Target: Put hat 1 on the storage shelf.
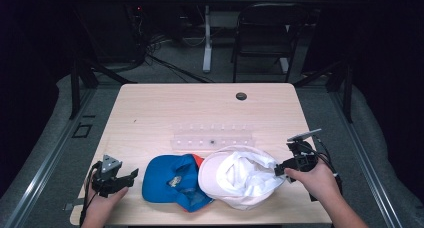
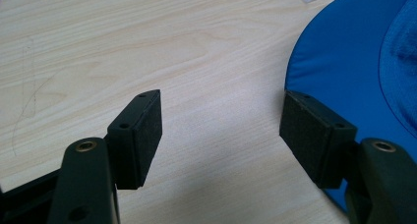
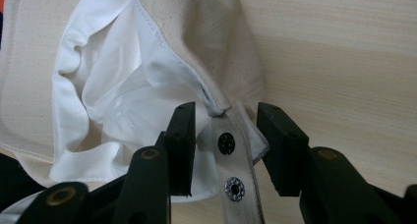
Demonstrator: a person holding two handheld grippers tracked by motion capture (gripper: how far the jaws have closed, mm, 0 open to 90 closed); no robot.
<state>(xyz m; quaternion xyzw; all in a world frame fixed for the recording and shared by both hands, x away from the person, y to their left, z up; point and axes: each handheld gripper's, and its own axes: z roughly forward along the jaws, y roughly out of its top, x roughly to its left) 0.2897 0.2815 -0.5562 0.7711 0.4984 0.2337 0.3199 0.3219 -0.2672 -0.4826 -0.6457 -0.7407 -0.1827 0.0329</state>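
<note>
**Two caps on the tabletop, one hand-held gripper at each**

A blue cap and a cream cap lie touching at the near edge of the wooden tabletop. My left hand-held gripper rests released, just beside the blue cap's brim. My right hand-held gripper has its jaws spread around the cream cap's snap strap, not yet clenched.

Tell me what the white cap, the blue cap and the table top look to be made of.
White cap: cream woven cloth, likely cotton canvas, visible weave and stitching; smoother white lining; strap with metal-looking snaps. Blue cap: matte blue fabric, fine weave on the brim; fibre unclear. Table top: pale wood-grain, smooth, probably laminate rather than solid wood.
</note>
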